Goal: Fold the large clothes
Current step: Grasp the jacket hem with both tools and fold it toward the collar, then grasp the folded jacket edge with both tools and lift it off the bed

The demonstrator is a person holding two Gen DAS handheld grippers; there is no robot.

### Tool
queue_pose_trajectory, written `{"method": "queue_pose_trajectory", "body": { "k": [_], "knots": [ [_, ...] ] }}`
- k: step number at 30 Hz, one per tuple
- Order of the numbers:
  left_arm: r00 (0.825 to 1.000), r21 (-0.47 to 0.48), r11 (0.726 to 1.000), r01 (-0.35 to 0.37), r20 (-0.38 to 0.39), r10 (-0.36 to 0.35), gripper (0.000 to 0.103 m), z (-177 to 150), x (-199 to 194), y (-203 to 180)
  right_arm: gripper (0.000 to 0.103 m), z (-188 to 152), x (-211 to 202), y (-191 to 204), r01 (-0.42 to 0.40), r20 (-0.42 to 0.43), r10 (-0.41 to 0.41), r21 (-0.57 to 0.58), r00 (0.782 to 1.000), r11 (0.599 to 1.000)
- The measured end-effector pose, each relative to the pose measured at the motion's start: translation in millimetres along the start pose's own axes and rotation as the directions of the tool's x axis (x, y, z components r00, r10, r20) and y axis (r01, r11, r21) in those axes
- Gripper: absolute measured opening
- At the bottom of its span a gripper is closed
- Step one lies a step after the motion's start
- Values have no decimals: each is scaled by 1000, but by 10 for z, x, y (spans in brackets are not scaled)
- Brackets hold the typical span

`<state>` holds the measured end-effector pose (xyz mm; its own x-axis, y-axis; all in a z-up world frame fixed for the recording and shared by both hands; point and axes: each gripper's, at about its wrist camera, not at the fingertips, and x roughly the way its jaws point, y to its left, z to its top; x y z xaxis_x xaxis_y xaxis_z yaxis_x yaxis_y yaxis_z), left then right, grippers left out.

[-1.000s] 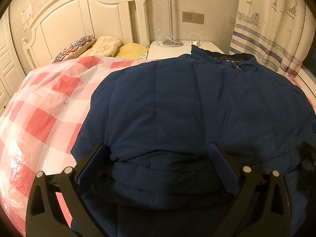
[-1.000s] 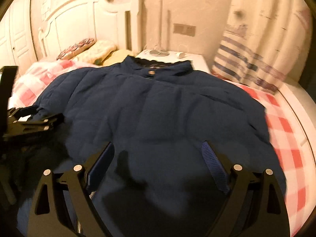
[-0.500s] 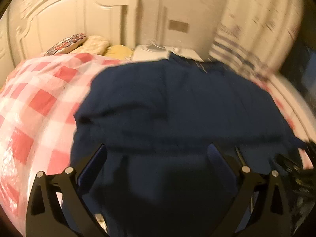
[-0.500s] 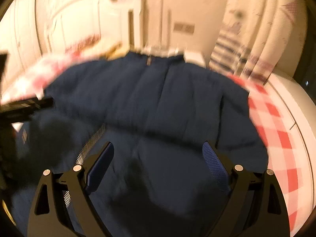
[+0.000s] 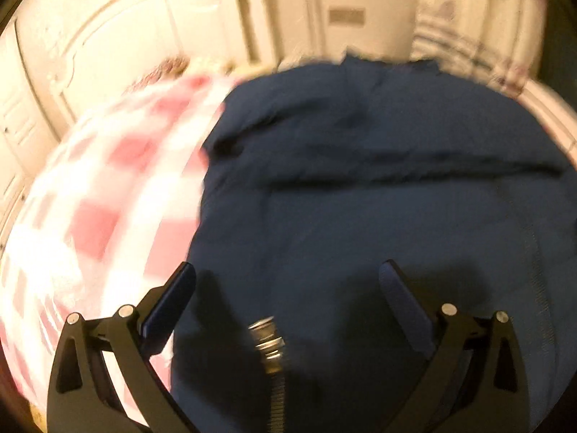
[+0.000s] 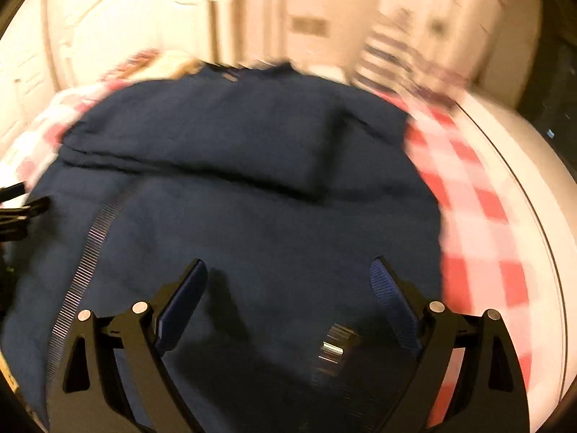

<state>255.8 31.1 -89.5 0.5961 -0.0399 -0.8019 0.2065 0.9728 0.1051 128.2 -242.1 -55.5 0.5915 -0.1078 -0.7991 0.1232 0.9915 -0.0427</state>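
Left wrist view, blurry: 1 red/white check bedspread [image 5: 108,195] from 9 to 7 o'clock, w/ 1 white headboard [image 5: 119,47] up at 11. 1 navy padded jacket [image 5: 378,187] fills centre to 3 o'clock, lying flat on the spread, collar at 12; a fold edge runs across it just above centre. Left gripper [image 5: 287,273] at 6 o'clock, 2 fingers spread wide, nothing between them, poised over the jacket's near part. 1 metal snap/zip end [image 5: 268,339] at 6, between the fingers; zip teeth run down from it. 1 wall socket plate [image 5: 345,15] at 12. Curtain [image 5: 476,29] at 1 o'clock.

Right wrist view, also blurry: the left gripper's black tip [image 6: 21,209] pokes in at 9 o'clock, at the jacket [image 6: 252,187] edge. 1 zip tape strip [image 6: 86,249] runs 9 to 7. Jacket takes up centre, a folded panel lying over its upper part at 12. Right gripper [image 6: 288,273] at 6, 2 fingers apart, empty, over the navy cloth. 1 shiny metal snap [image 6: 333,346] at 5, contact w/ fingers can't tell. Check spread [image 6: 479,223] at 3 to 4 o'clock.
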Motion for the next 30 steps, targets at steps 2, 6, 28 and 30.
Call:
{"method": "queue_pose_trajectory", "body": {
  "k": [2,6,28,30],
  "knots": [
    [998,-107,992,65,-20,-68,101,4,77,227,88,-115,85,-191,-69,-2,69,71,998,995],
    [1000,-133,991,7,-5,-8,100,29,61,251,88,-85,8,-74,7,1,-7,31,1000,999],
    [992,178,980,93,70,-107,101,-739,-839,-470,89,-899,-824,605,-119,51,131,-196,990,973],
    [995,192,978,82,47,-93,101,-906,-777,-442,89,-1059,-777,525,-117,25,123,-184,992,976]
  ]
}}
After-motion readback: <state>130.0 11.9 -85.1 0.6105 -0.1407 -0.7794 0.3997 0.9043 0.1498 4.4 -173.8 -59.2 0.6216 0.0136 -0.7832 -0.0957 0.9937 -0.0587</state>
